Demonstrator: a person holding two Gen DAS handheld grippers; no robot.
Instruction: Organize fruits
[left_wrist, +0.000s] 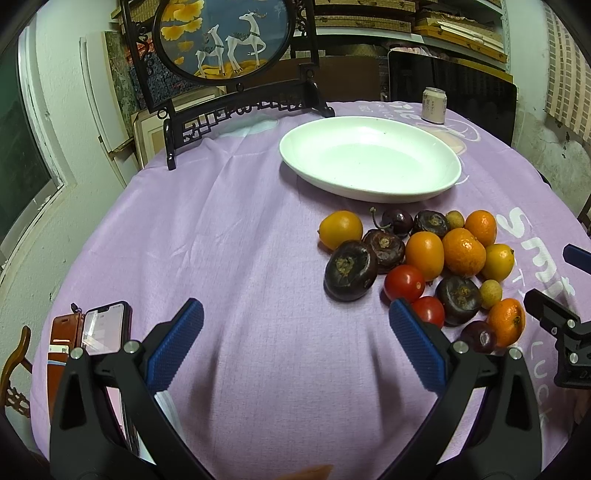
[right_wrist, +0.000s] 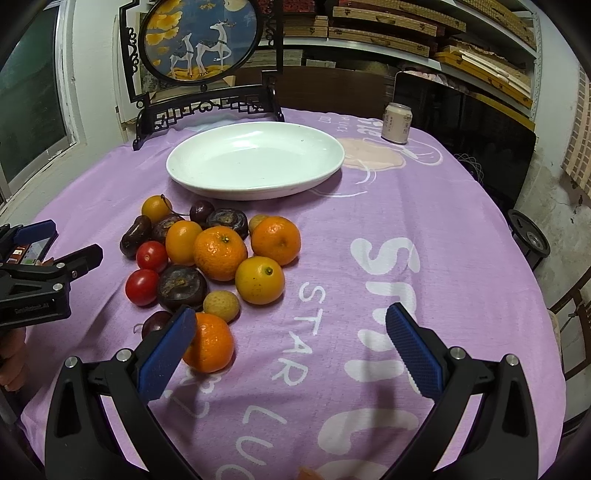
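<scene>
Fruit pile (right_wrist: 207, 258) lies on the worktop's purple cloth (right_wrist: 369, 221), just in front of the white oval dish (right_wrist: 255, 162), which holds nothing. Pile contents: mandarins, kumquats, two cherry tomatoes (right_wrist: 147, 273), dark water chestnuts, cherries and small longans, most touching one another.

Left hand-held gripper (left_wrist: 295, 321): jaws spread wide, nothing between them, positioned over bare cloth to the left of the pile. A phone in a case (left_wrist: 103, 328) lies near its left finger.

Right hand-held gripper (right_wrist: 291, 332): jaws spread wide, nothing gripped. Its left finger sits just in front of the nearest mandarin (right_wrist: 210, 343); contact cannot be determined.

A can (right_wrist: 397, 123) and a framed deer screen (right_wrist: 199, 40) stand behind the dish.
</scene>
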